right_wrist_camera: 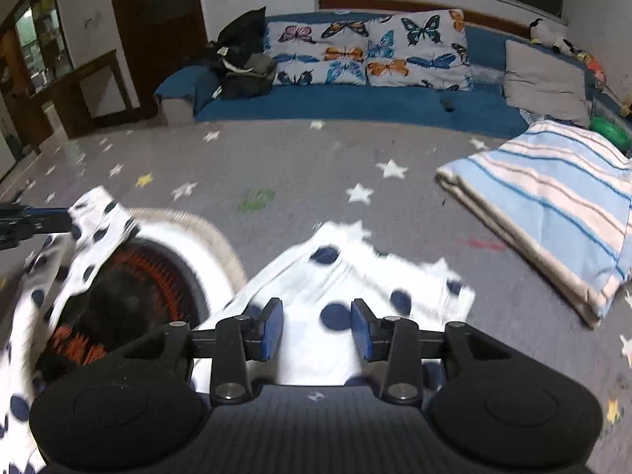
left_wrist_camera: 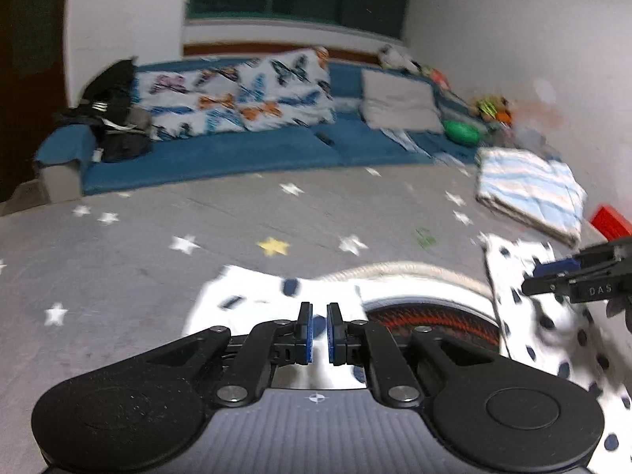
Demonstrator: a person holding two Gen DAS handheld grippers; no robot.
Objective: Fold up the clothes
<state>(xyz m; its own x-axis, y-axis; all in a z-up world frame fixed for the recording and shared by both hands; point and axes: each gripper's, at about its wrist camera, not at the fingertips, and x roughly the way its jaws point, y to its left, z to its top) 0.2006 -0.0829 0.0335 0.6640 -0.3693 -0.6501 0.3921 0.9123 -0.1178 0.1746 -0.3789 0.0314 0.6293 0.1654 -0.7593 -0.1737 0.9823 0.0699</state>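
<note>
1. While it is being draped over a round basket (right_wrist_camera: 166, 272) on the star-patterned carpet (right_wrist_camera: 300, 158), the white polka-dot garment (right_wrist_camera: 335, 276) is being blurred by motion, so its shape is hard to make out.
2. One corner is being pinched by the left gripper (right_wrist_camera: 59, 219), seen from the right wrist; cloth between its nearly closed fingers cannot be confirmed in its own view.
3. The right gripper (right_wrist_camera: 316, 326) is being held spread over the cloth.
4. One striped folded blanket (right_wrist_camera: 553, 213) and two butterfly pillows (right_wrist_camera: 371, 51) are being counted beyond.
</note>
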